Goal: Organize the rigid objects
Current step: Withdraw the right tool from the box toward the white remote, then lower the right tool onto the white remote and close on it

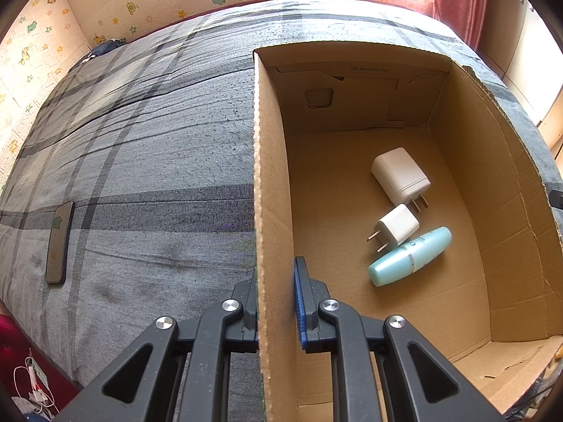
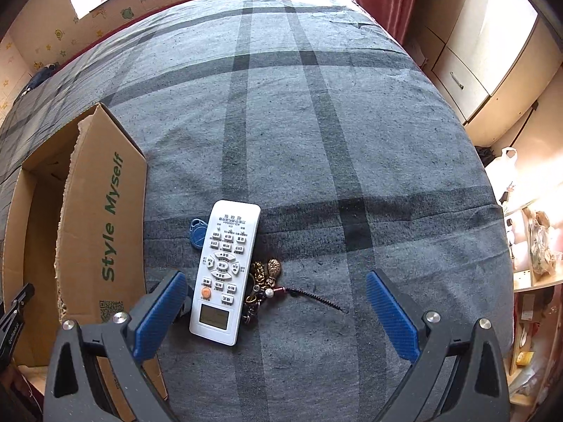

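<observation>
Right gripper (image 2: 276, 313) jaws spread; remote control (image 2: 225, 270) at 11 o'clock, long axis 12–6. Left gripper (image 1: 276, 302) pinching cardboard box (image 1: 272, 193) wall.

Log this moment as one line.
left tool shut on brown cardboard box wall | right tool open above white remote control

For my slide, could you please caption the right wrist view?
Open right tool poised over a white remote and keychain on the plaid bed, cardboard box alongside.
</observation>
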